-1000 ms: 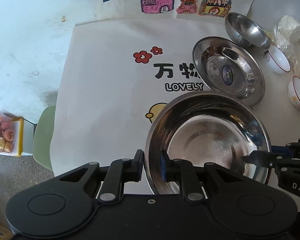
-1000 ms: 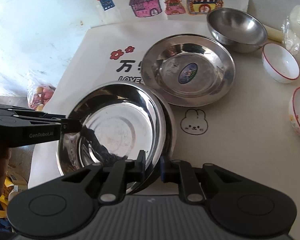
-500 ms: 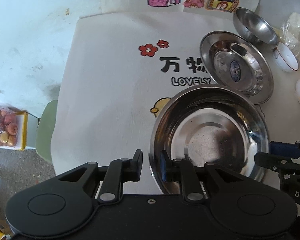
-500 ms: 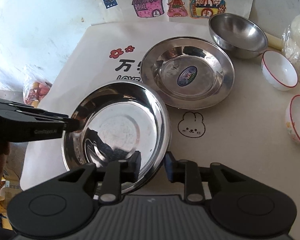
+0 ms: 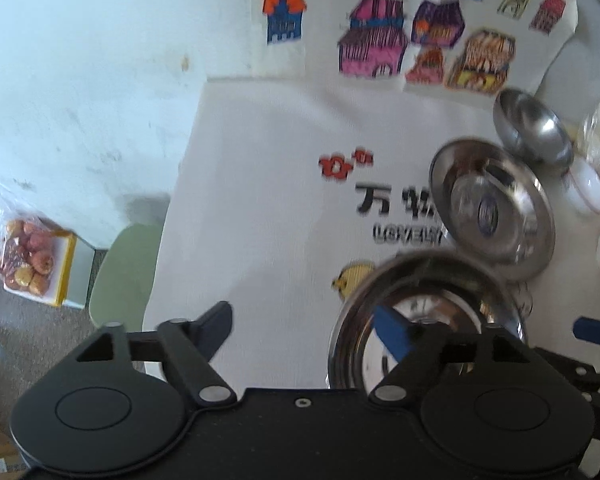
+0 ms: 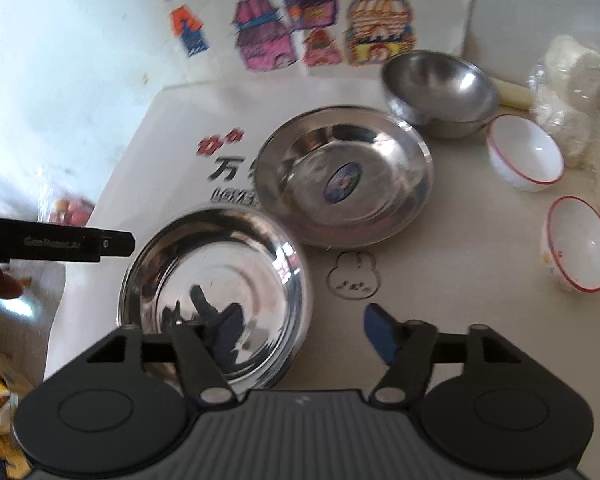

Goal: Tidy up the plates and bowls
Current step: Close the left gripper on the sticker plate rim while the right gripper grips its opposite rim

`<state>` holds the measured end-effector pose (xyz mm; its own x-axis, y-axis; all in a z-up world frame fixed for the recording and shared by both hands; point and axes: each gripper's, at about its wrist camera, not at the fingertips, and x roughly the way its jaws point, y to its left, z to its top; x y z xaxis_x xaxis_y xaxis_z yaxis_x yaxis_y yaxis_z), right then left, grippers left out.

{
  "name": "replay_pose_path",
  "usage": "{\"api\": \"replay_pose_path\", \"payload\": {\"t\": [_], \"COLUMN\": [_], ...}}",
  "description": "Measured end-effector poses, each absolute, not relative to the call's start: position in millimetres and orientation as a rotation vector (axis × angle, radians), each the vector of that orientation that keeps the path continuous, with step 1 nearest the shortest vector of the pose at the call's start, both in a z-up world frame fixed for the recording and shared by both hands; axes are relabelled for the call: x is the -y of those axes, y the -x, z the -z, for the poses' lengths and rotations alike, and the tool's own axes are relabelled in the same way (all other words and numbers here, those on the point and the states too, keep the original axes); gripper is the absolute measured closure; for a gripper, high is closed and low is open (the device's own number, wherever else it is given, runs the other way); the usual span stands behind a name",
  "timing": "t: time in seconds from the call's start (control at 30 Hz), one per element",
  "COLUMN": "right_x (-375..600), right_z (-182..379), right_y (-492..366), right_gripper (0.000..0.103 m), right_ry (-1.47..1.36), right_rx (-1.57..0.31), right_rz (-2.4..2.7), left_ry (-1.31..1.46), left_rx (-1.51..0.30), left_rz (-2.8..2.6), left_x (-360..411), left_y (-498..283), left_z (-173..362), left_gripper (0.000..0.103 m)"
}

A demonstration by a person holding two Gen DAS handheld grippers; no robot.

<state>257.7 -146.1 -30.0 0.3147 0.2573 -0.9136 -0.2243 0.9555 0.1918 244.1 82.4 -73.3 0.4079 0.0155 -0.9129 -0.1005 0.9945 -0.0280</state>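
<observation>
Both tools tilted down, jaws opening astride steel plate rim, apparently untouched.

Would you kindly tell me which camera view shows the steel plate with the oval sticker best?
The right wrist view: the stickered steel plate lies whole and fairly sharp near mid-frame, its oval label facing the lens. The left wrist view shows it smaller, motion-blurred, squeezed toward the right edge.
</observation>
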Motion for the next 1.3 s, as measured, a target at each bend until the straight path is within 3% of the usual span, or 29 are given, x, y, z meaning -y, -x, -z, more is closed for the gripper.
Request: {"api": "replay_pose_path", "payload": {"t": [0.17, 0.43, 0.73, 1.3], "right_x": [168, 193, 207, 206], "right_z": [25, 18, 24, 60], "right_y": [-264, -270, -278, -311], "right_gripper": [0.0, 0.0, 0.0, 0.0], "right_ry": [-0.151, -0.173, -0.163, -0.17], "right_rx": [-1.162, -1.045, -1.047, -1.13], "right_rz": [-0.278, -0.2, -0.123, -0.119], "left_ry": [0.109, 0.103, 0.092, -0.068], "left_rx": [-1.069, -0.987, -0.973, -1.15], "left_rz": [-0.04, 0.08, 0.184, 0.176], "left_x": [-74, -47, -25, 6], "left_y": [-258, -283, -307, -390], "left_z": [64, 55, 62, 102], "left_gripper": [0.002, 0.001, 0.001, 0.001]}}
